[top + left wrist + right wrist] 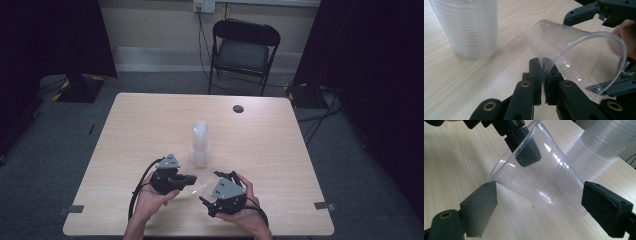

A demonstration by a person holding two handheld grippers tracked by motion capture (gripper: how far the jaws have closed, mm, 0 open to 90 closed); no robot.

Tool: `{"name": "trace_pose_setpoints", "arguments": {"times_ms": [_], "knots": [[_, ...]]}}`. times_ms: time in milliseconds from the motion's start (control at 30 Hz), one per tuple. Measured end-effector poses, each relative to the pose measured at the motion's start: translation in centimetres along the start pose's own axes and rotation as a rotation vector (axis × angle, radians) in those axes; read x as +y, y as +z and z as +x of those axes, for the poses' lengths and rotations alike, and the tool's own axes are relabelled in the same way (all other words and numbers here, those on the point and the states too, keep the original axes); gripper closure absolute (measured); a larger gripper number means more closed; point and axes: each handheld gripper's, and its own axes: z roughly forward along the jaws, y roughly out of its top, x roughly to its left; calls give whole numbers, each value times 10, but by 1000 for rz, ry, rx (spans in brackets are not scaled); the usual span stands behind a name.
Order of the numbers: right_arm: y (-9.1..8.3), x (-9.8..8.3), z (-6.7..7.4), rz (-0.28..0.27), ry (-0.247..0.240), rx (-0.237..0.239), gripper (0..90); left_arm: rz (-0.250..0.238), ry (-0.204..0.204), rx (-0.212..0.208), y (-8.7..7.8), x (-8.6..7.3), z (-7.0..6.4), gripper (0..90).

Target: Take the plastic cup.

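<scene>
Left gripper (192,178): jaws pressed together on the rim wall of a single clear plastic cup (202,186), one pad inside the mouth and one outside; in the left gripper view the left gripper (543,75) pinches the thin wall of the cup (564,47) near the lip, and the cup lies tilted on its side, mouth toward the camera, base pointing away over the table. The left hand (152,197) wraps the gripper body from below, forearm coming in from the bottom edge, gripper pointing to the right across the table, grey three-cornered plate on top. Right gripper (210,187): jaws spread wide, one on each side of the cup; in the right gripper view the right gripper (536,202) straddles the cup (541,182), the left pad just at the rim, the right pad just beside the base end, whether either pad touches cannot be told. The right hand (247,205) cups its gripper from the right, gripper angled up and to the left toward the other. Both tools sit close together near the front edge of the light wooden table (150,125). Just beyond them, near the table's middle, stands an upright stack of clear plastic cups (200,142), mouth down. Behind the table, a black folding chair (242,50) against the wall.
</scene>
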Motion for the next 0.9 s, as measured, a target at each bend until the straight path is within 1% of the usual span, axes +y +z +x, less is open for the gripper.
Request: {"name": "trace_pose_setpoints", "arguments": {"times_ms": [33,133,200,233,300,333,400,433,467,533,600,700,767,800,833,867,900], "knots": [[1,0,0,-1,-5,2,129,11,3,2,0,0,1,868],[2,1,3,11,-32,-2,128,19,-2,-8,2,1,0,868],[4,2,4,20,-46,2,122,25,-1,-21,4,2,-1,868],[6,5,6,23,-67,2,122,24,-3,-20,5,3,-1,868],[7,6,7,23,-65,7,123,18,4,-38,6,4,-2,868],[8,7,7,25,-69,13,123,18,-2,-47,7,5,-4,868],[9,9,8,30,-80,17,132,18,7,-43,7,7,-5,867],[10,10,8,30,-78,13,136,10,4,-48,7,8,-6,868],[10,10,8,27,-79,7,137,12,4,-50,7,8,-6,867],[10,10,7,24,-75,10,141,19,5,-59,8,10,-6,867],[11,11,8,30,-82,8,155,27,-1,-68,10,11,-7,867],[14,11,9,39,-94,7,173,33,6,-82,13,13,-10,864],[14,12,11,35,-94,11,185,37,9,-90,14,13,-10,858],[14,12,10,24,-85,20,203,38,12,-88,15,13,-11,840],[12,13,10,3,-67,37,221,41,15,-86,16,12,-11,840],[10,14,9,-10,-60,41,220,36,7,-82,17,12,-11,837],[10,14,8,-7,-64,34,219,37,7,-76,17,12,-11,837]]}}
